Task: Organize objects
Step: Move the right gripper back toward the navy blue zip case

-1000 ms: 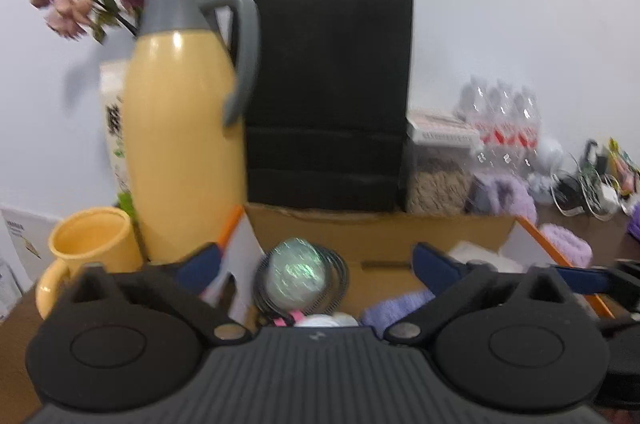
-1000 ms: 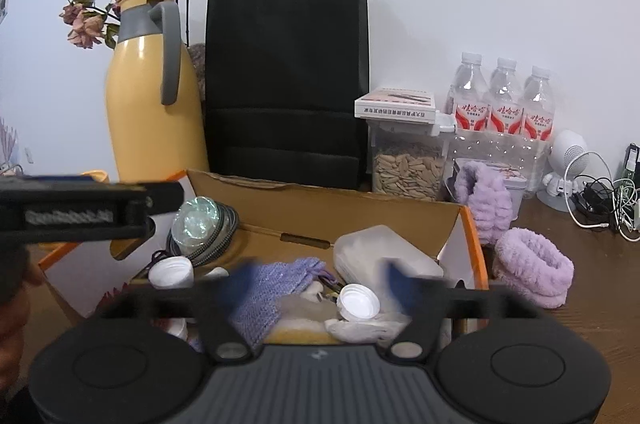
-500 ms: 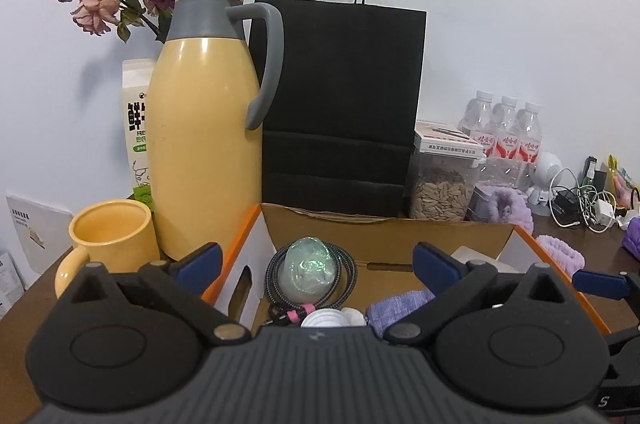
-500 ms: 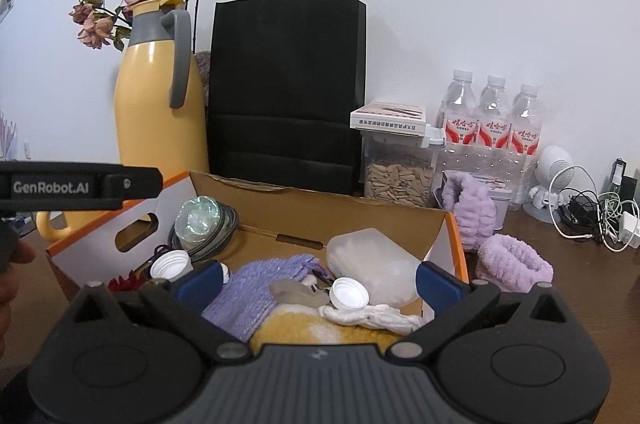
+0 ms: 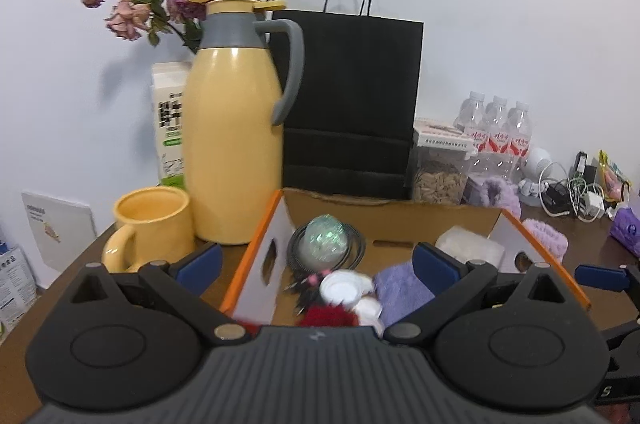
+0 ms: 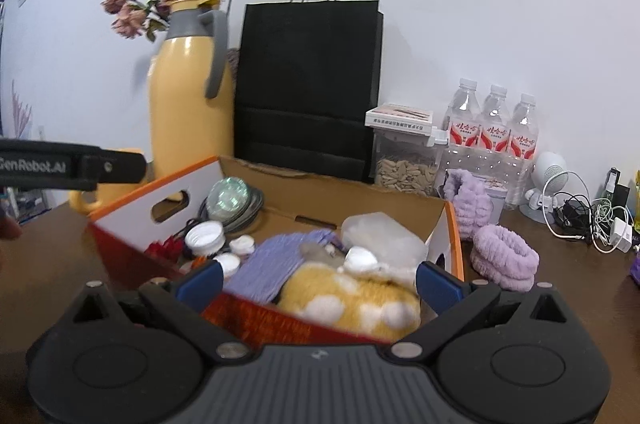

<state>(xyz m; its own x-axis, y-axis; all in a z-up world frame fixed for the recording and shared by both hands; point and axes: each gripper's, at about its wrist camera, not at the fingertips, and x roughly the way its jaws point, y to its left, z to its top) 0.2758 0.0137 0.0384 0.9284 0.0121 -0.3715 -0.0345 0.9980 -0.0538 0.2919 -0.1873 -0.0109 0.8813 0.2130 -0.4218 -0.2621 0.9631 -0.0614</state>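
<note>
An open cardboard box (image 5: 392, 214) (image 6: 320, 184) with orange edges stands on the brown table. It holds a shiny ball on a coiled cable (image 5: 325, 240) (image 6: 230, 198), white lids (image 6: 205, 237), a purple cloth (image 5: 400, 288) (image 6: 276, 260), a yellow plush (image 6: 352, 300) and a clear plastic case (image 6: 380, 236). My left gripper (image 5: 316, 262) is open and empty, just before the box's near left side. My right gripper (image 6: 318, 282) is open and empty, over the box's near edge.
A yellow thermos (image 5: 234, 152) with dried roses, a yellow mug (image 5: 150, 228) and a milk carton (image 5: 168, 128) stand at the left. A black paper bag (image 5: 352, 100) stands behind the box. A seed jar (image 6: 404, 160), water bottles (image 6: 496, 132), purple wrist bands (image 6: 504, 258) and cables (image 6: 592, 220) are at the right.
Both grippers have pulled back and risen, so the box looks farther and more of its inside shows. Both stay open and empty.
</note>
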